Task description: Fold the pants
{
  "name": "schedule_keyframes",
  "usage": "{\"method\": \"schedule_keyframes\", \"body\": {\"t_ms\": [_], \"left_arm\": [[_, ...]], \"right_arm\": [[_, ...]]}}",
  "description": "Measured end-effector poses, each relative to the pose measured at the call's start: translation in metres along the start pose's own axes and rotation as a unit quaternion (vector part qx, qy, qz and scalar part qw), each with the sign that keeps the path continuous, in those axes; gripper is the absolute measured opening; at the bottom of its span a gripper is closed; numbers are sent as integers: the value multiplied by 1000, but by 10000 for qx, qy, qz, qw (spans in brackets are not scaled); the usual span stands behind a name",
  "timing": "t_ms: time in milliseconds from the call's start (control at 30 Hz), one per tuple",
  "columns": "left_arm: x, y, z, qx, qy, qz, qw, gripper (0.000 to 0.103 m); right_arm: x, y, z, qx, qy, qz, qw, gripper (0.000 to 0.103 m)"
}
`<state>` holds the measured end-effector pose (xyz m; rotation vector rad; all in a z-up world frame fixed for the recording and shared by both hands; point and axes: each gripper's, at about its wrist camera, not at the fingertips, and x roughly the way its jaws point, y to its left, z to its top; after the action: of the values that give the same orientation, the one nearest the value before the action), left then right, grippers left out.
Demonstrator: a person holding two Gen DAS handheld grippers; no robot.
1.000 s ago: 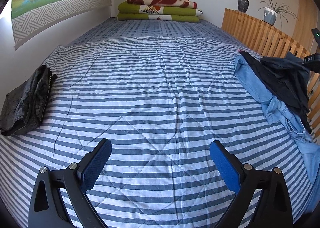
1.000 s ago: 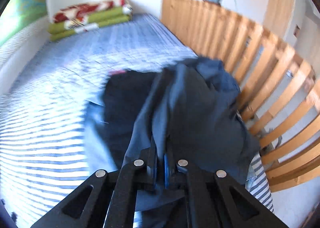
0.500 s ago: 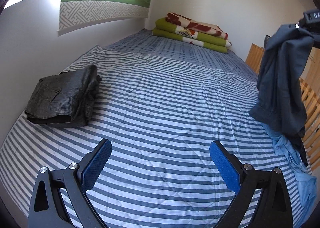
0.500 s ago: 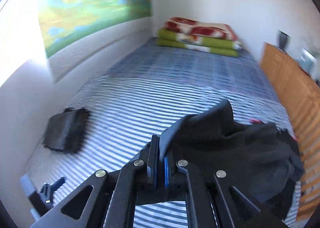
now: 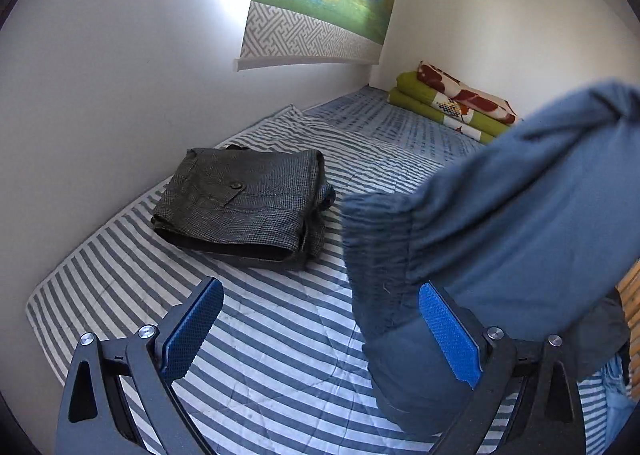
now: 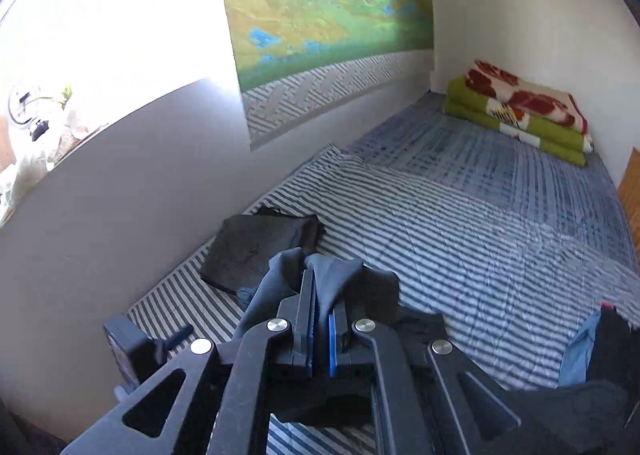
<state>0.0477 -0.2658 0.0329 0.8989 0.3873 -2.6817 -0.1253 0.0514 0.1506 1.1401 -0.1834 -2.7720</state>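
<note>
Slate-blue pants (image 5: 500,215) hang in the air over the striped bed, a leg with a ribbed cuff drooping in front of my left gripper's right finger. My left gripper (image 5: 320,331) is open, nothing between its blue pads. In the right wrist view my right gripper (image 6: 320,319) is shut on a fold of the slate-blue pants (image 6: 332,275), which bunch up above the pads and trail off to the lower right. A folded dark grey pair of pants (image 5: 244,203) lies flat near the wall, also seen from the right wrist as the folded grey pair (image 6: 256,247).
The striped bedspread (image 5: 280,335) covers the bed against a white wall (image 5: 100,115). Folded green and red blankets (image 5: 456,103) lie at the far end. More clothes (image 6: 600,347) are heaped at the right by a wooden rail (image 6: 630,191). A map poster (image 6: 320,3) hangs on the wall.
My right gripper lifted the slate-blue pants off the heap and swung them left across the bed. My left gripper turned left toward the wall; the pants now hang close before it.
</note>
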Motion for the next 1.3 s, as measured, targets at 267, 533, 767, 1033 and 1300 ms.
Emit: {"method": "schedule_keyframes", "body": {"t_ms": [267,533,767,1033,1300], "left_arm": [[24,-28,-14,206,484,-324,9981,100],[69,-91,-48,588,1381,-924,9843,100],[111,-137,-87,931,2125,-871,9688,100],[114,-117,-96,876,2216,-636,9691,100],[110,-83,-80,575,2162,-739,9718,93]], "right_arm": [[20,-206,-170,1488,1548,-1572,9639,5],[5,-275,-240,2229,2008,-1906,9347,24],[15,-239,-205,1775,1452,-1209,9658,48],[117,-184,-167,1232,1556,-341,9795,57],[188,-193,-165,1602,1932,-420,9671,52]]}}
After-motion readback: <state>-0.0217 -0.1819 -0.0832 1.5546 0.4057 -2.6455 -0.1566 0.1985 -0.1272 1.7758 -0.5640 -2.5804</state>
